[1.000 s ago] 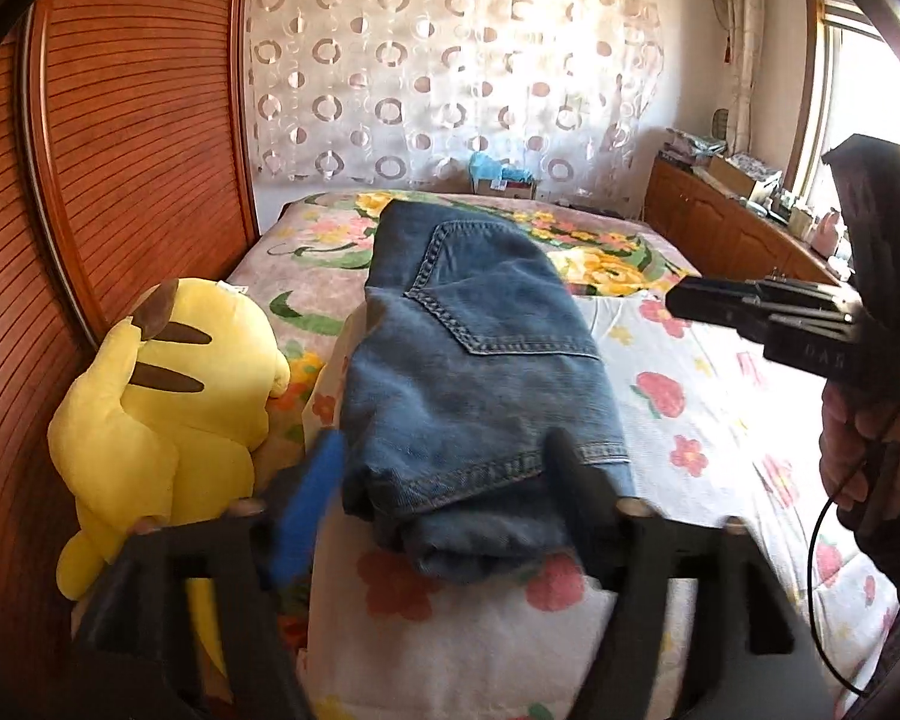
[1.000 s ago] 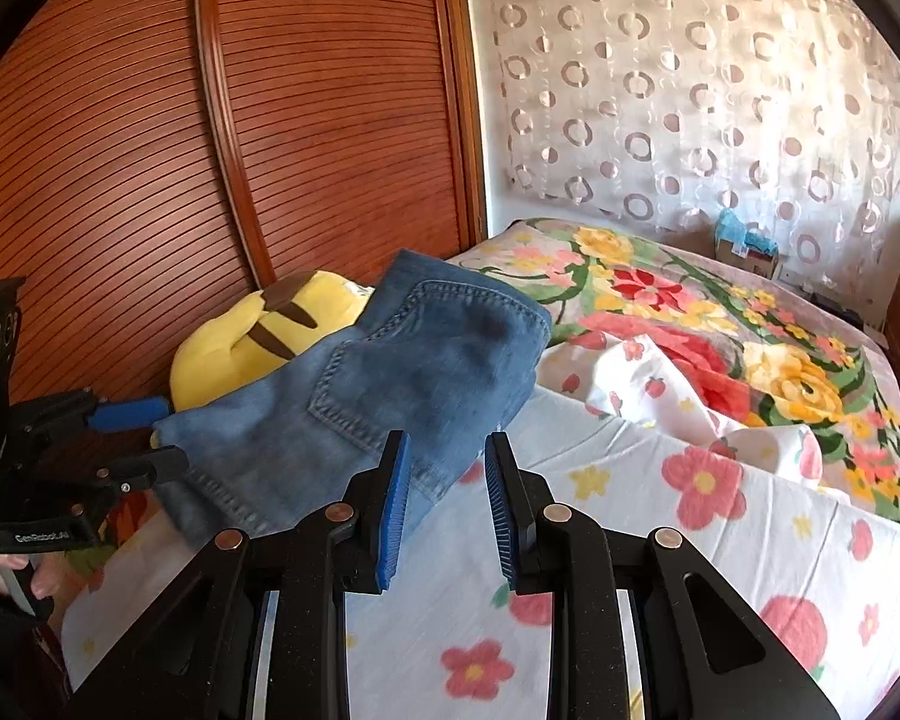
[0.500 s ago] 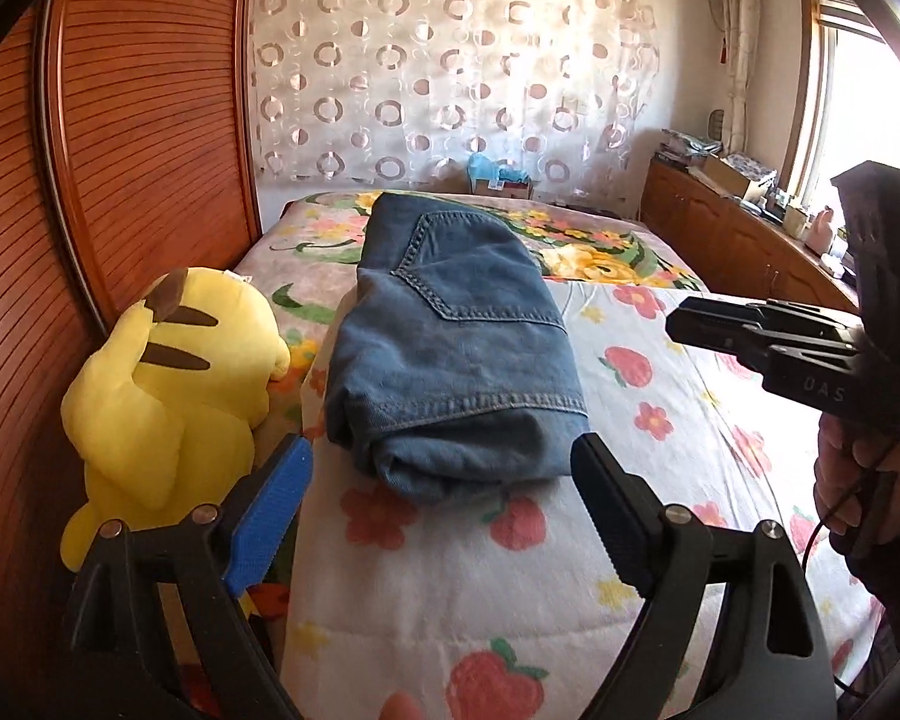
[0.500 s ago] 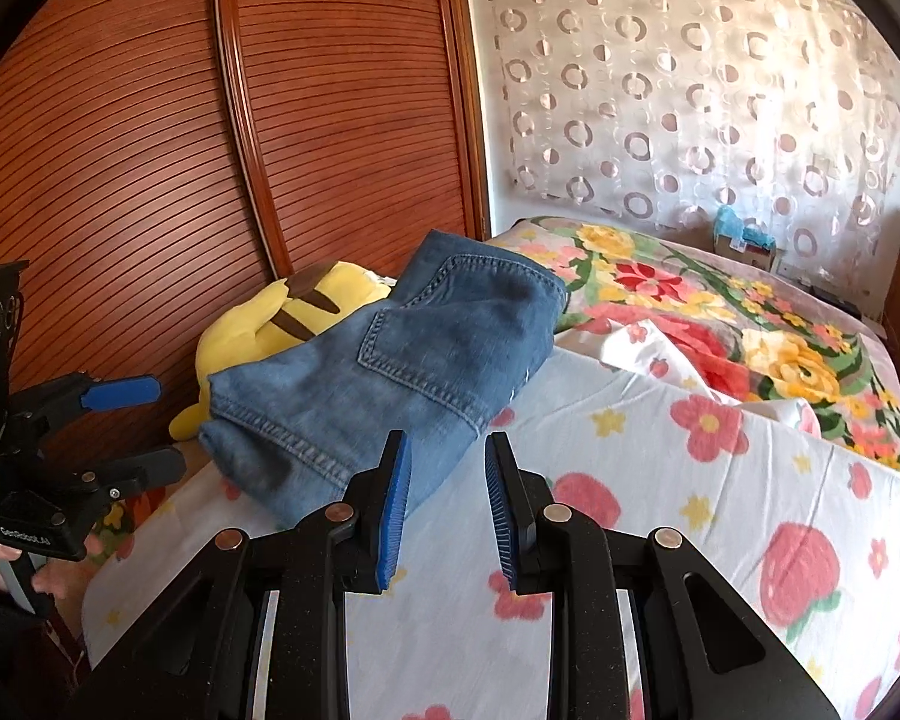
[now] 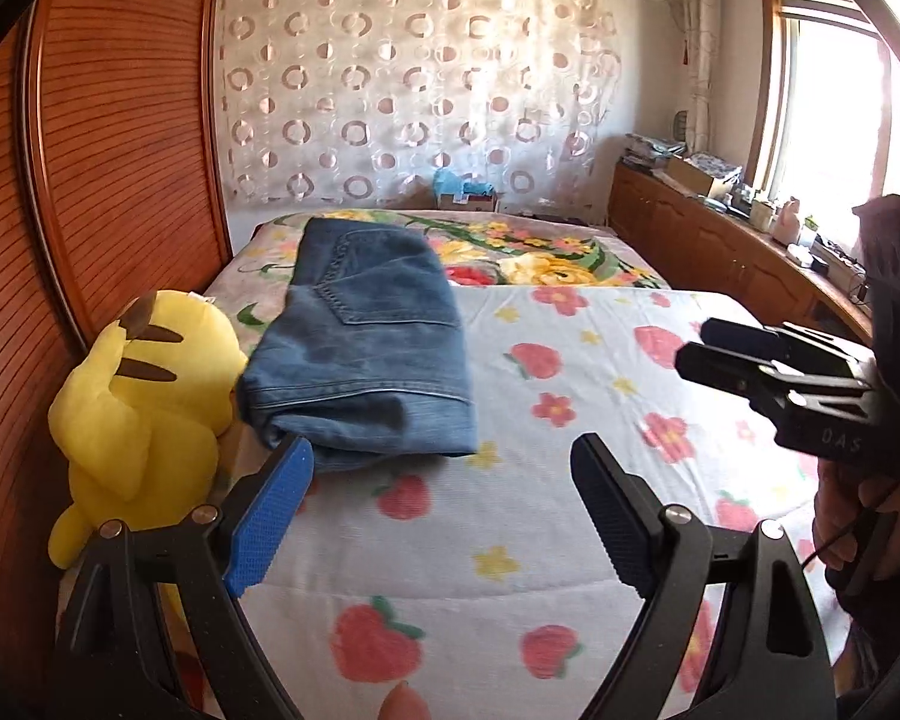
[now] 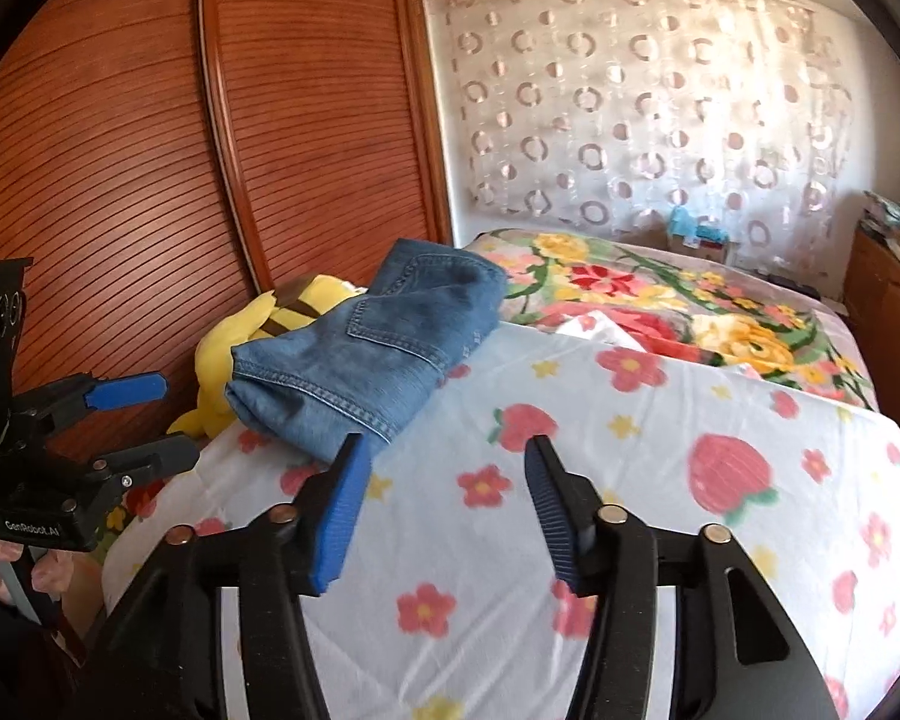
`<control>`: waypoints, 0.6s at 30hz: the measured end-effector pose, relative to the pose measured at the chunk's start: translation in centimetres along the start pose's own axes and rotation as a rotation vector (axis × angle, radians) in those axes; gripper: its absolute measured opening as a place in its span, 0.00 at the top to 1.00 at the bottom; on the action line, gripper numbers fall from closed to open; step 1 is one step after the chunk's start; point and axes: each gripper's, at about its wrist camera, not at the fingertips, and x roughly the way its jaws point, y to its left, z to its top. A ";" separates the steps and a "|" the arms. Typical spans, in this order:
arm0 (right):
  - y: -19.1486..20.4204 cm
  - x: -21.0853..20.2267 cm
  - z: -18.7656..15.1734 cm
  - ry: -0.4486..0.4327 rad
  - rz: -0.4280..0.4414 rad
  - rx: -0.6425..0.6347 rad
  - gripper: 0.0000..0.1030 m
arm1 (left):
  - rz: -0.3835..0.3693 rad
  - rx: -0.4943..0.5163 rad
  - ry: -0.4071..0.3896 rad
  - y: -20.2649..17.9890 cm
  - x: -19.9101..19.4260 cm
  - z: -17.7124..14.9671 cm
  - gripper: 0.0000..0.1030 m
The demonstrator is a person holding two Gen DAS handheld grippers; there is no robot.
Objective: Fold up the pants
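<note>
Lying folded near the bed [image 5: 570, 546] edge, jeans [image 5: 366, 354] beside plush [image 5: 144, 396].

Two fisheye wrist views look low across the bed [image 5: 510, 540] toward the curtain [image 6: 660, 108], left from its foot, right further right, both sharing the folded jeans [image 5: 366, 354]

Blue denim pants [image 5: 363, 354] folded, flat on bed, back pocket up.

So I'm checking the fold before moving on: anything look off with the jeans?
Slightly. The folded jeans lie skewed on the bed, their left edge pressed against the yellow plush toy. Nothing looks spilled or damaged.
</note>
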 end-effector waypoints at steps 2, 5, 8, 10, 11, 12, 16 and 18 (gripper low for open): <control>-0.4 -1.7 -0.6 -0.014 -0.025 0.008 0.42 | -0.002 0.008 -0.006 -1.1 -0.4 -0.1 0.14; -0.9 -4.2 -1.6 -0.029 -0.036 0.035 0.35 | -0.009 0.021 -0.012 -2.6 -0.8 0.0 0.14; -0.9 -6.4 -2.8 -0.041 -0.072 0.040 0.35 | -0.014 0.032 -0.020 -4.0 -1.3 0.1 0.14; -1.3 -7.9 -3.4 -0.044 -0.083 0.061 0.33 | -0.017 0.032 -0.021 -4.8 -1.6 0.1 0.14; -1.4 -8.6 -3.7 -0.050 -0.108 0.067 0.32 | -0.021 0.033 -0.021 -5.2 -1.6 0.1 0.14; -1.5 -9.1 -3.8 -0.055 -0.124 0.071 0.32 | -0.029 0.035 -0.022 -5.5 -1.7 0.1 0.14; -2.0 -11.5 -4.6 -0.072 -0.187 0.101 0.32 | -0.054 0.055 -0.034 -7.4 -2.1 0.2 0.14; -2.2 -12.6 -5.0 -0.076 -0.212 0.112 0.32 | -0.069 0.060 -0.041 -8.1 -2.3 0.2 0.14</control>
